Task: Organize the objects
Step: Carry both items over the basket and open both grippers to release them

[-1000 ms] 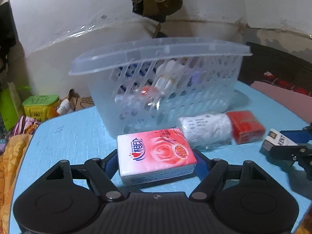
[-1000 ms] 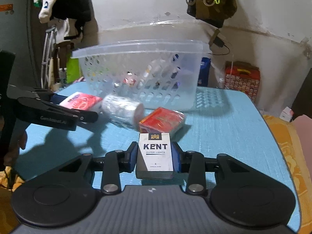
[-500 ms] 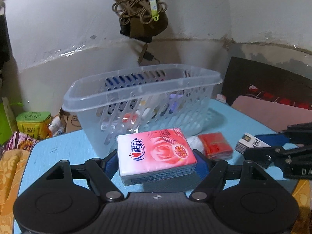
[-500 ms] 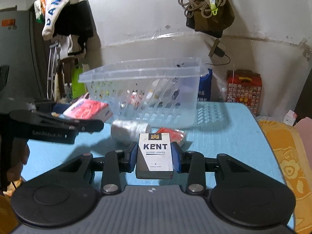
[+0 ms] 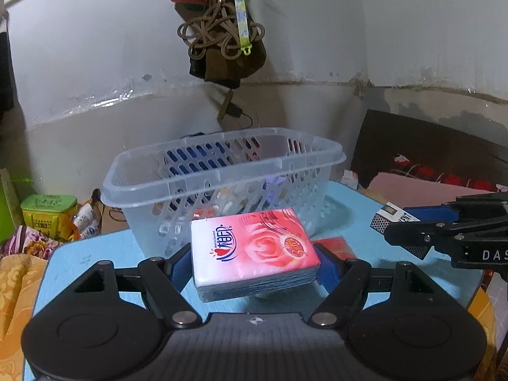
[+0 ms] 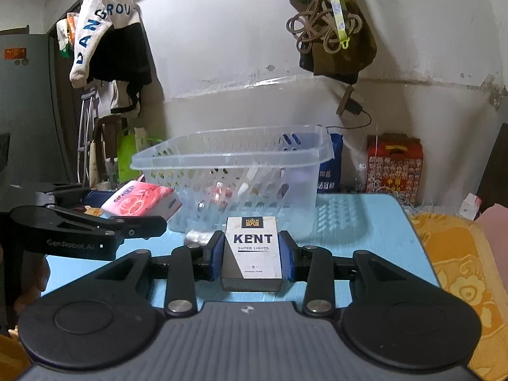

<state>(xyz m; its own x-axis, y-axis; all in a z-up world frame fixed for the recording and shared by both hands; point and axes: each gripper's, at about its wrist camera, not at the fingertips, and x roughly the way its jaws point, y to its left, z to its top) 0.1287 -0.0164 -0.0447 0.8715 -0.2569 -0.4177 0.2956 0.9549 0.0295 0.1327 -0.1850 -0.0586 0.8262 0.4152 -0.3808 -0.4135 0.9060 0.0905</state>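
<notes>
My left claw (image 5: 255,262) grips the tissue pack (image 5: 254,249), my right claw (image 6: 252,254) the cigarette box (image 6: 252,250), both above the tabletop (image 6: 365,222) before the basket (image 5: 222,171); either could clip its rim and slip.

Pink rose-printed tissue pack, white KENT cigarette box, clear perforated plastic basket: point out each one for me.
Pink rose-printed tissue pack (image 5: 254,247): left wrist view, on its printed top face.
White KENT cigarette box (image 6: 252,249): right wrist view, on its front label.
Clear perforated plastic basket (image 6: 222,158): right wrist view, on its near rim.
</notes>
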